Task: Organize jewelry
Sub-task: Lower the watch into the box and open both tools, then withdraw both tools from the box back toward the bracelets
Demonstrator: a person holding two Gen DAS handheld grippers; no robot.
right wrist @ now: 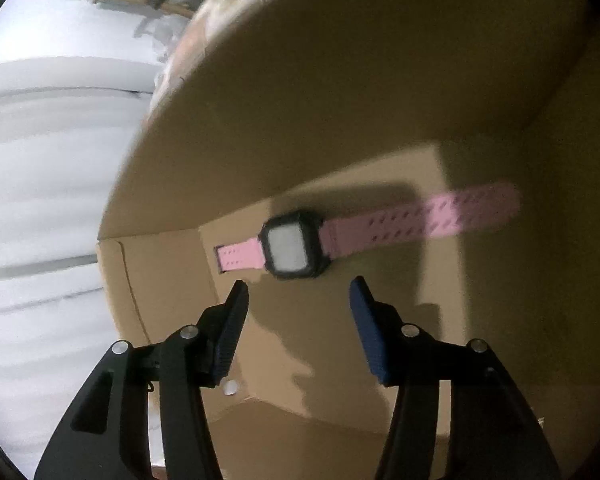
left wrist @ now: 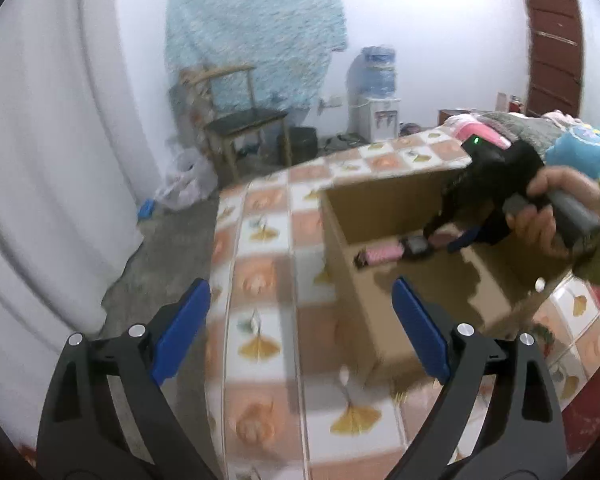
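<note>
My left gripper hung with its two blue fingers wide apart and nothing between them, above the tiled tablecloth. Just past them, toward one o'clock, sat one cardboard box, open at the top. My right gripper reached into that box from three o'clock, its two pads also spread and empty. I counted one watch, pink-strapped with a dark square case, lying flat on the box floor at twelve o'clock, just beyond my right fingertips and not touching them. From the left view my right hand and its tool covered part of the strap. Farther off at eleven o'clock stood one wooden chair, and at one o'clock one water dispenser against the wall.
</note>
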